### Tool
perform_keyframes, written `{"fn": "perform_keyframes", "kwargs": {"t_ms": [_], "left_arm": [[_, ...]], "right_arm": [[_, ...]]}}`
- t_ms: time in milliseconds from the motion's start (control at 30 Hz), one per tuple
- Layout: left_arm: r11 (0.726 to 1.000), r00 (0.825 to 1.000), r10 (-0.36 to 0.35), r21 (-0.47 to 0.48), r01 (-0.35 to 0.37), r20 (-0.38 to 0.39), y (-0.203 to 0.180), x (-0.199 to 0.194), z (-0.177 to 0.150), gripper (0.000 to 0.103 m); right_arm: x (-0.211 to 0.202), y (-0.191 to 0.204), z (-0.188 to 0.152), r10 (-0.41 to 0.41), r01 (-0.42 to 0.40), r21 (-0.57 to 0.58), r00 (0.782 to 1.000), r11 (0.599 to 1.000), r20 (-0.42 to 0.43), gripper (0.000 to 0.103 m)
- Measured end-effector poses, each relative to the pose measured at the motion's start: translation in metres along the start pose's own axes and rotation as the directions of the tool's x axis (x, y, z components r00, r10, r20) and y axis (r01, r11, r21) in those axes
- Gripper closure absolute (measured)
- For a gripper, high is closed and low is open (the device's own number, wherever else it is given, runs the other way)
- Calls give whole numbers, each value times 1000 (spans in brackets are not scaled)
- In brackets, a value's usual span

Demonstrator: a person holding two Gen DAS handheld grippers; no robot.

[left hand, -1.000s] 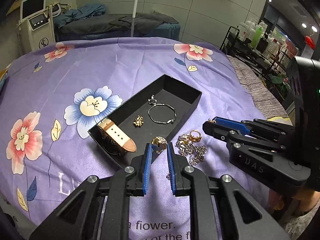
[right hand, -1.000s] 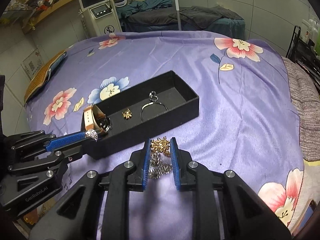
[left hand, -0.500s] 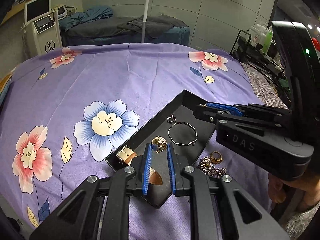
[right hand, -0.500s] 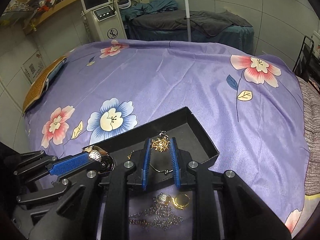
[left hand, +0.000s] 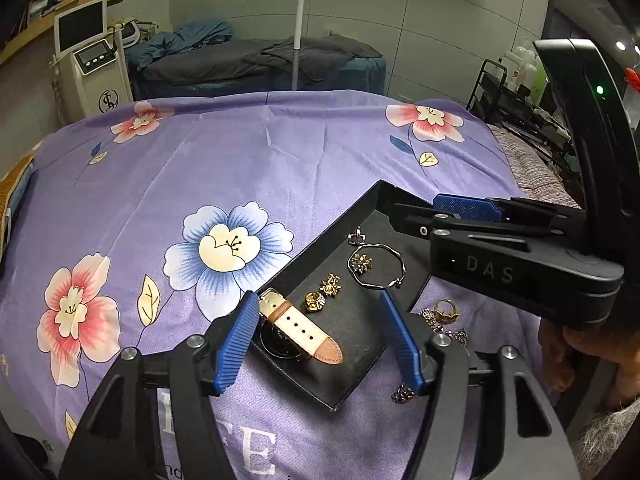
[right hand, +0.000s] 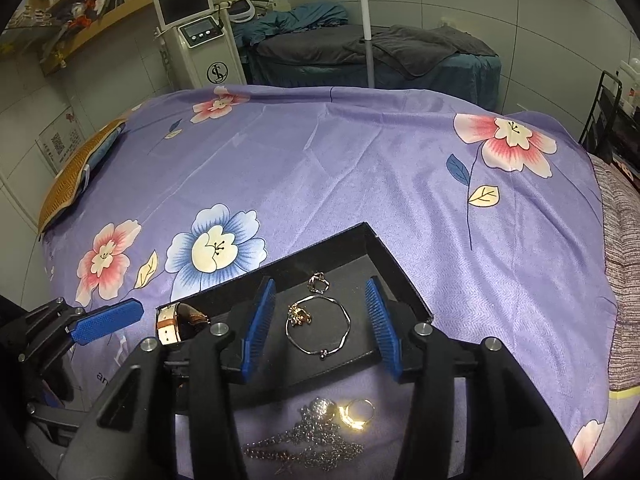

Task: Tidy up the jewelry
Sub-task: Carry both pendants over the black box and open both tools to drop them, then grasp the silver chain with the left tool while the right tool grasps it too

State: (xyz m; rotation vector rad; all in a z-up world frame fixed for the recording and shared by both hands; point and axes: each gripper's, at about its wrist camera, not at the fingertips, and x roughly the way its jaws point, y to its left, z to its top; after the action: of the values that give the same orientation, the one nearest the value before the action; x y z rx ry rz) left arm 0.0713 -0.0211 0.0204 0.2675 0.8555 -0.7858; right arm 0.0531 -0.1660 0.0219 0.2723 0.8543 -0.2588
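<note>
A black tray (left hand: 358,326) on the purple flowered cloth holds a tan-strapped watch (left hand: 298,328), a gold flower ring (left hand: 315,302), a gold earring (left hand: 331,285) and a silver bangle (left hand: 376,266). My left gripper (left hand: 316,308) hangs over the tray's near end with its jaws opening and nothing between them. My right gripper (right hand: 320,292) is over the far end of the tray (right hand: 320,248), jaws also opening. A gold brooch (right hand: 299,314) lies below it inside the bangle (right hand: 318,324). A small silver ring (right hand: 318,282) sits beyond them.
On the cloth right of the tray lies a loose pile of silver chains (right hand: 312,440) with a gold ring (right hand: 358,412), and a small dark piece (left hand: 402,394) sits near the tray's corner. A hand (left hand: 560,348) holds the right gripper. A machine, another bed and racks stand beyond.
Both grippers moved from the loose pile to above the tray, then opened. The gold ring left the left jaws and the gold brooch left the right jaws; both now lie in the tray.
</note>
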Motion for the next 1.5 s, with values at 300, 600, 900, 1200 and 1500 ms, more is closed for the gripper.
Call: {"fn": "perform_keyframes", "kwargs": {"t_ms": [300, 600, 900, 1200, 1500], "left_arm": [[999, 999, -41, 9, 42, -7, -13, -14, -15, 11], [997, 997, -66, 27, 68, -49, -23, -18, -38, 10], [996, 992, -80, 19, 82, -101, -26, -13, -62, 10], [996, 988, -80, 26, 84, -135, -28, -11, -77, 10], [995, 986, -89, 29, 94, -143, -31, -7, -81, 10]], "right_arm": [[-16, -20, -29, -5, 7, 63, 1000, 998, -22, 55], [-33, -36, -74, -25, 30, 82, 998, 996, -63, 55], [-35, -31, -105, -32, 35, 24, 994, 999, -109, 55], [-27, -23, -112, -20, 18, -12, 992, 1000, -126, 55], [-17, -12, -107, -30, 20, -79, 990, 997, -138, 55]]}}
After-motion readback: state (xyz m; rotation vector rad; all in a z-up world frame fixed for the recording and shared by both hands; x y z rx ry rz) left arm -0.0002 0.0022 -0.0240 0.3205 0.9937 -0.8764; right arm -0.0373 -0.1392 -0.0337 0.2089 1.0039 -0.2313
